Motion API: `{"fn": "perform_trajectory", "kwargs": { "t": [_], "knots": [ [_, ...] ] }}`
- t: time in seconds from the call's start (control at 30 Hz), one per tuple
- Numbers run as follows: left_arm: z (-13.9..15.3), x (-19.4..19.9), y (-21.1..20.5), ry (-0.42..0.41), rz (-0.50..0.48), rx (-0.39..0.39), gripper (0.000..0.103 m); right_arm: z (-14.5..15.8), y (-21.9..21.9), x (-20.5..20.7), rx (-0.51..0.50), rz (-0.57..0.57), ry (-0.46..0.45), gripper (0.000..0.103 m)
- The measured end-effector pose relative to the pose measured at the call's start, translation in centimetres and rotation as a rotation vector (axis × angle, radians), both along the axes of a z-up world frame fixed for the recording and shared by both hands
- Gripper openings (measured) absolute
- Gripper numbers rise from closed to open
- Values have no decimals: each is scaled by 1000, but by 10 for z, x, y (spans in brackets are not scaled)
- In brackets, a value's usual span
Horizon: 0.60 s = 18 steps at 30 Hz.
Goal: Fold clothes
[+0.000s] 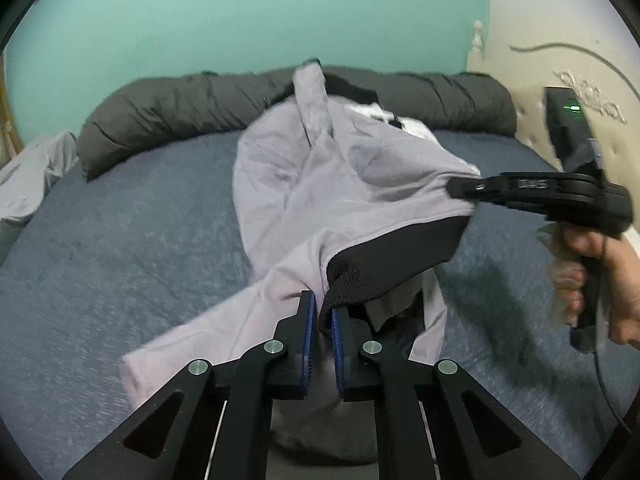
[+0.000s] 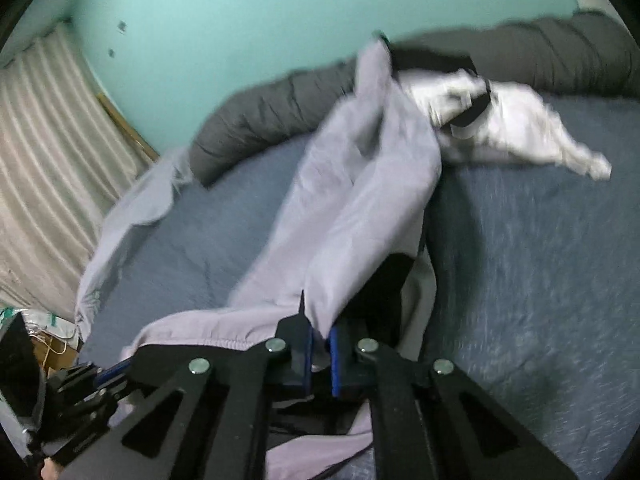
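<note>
A pale lilac sweatshirt with a black ribbed hem is lifted off the blue bed sheet at its near end. My left gripper is shut on the black hem, the blue pads pinching its corner. At the right, my right gripper is shut on the garment's lilac edge, with a person's hand on its handle. In the right wrist view the right gripper pinches the lilac fabric, and the left gripper shows at the lower left. One sleeve trails toward the near left.
A rolled dark grey duvet lies along the teal wall at the back. A white garment with a black strap sits behind the sweatshirt. A light grey cloth hangs at the bed's left edge. A striped curtain is further left.
</note>
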State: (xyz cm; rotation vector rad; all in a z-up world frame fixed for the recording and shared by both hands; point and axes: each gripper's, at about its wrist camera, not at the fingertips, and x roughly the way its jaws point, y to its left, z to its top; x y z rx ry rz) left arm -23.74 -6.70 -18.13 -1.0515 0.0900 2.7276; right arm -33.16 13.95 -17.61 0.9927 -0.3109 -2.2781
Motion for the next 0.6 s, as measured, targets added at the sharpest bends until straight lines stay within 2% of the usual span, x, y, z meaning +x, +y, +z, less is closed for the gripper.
{"fn": "perform_trajectory", "kwargs": {
  "t": [0.03, 0.33, 0.6],
  "knots": [
    [10, 3, -1, 17, 6, -2, 3, 16, 1, 6, -5, 5, 24, 5],
    [142, 44, -12, 189, 32, 15, 3, 168, 19, 83, -74, 14, 227, 5],
    [261, 87, -12, 324, 15, 33, 3, 287, 40, 154, -70, -2, 385, 4]
  ]
}}
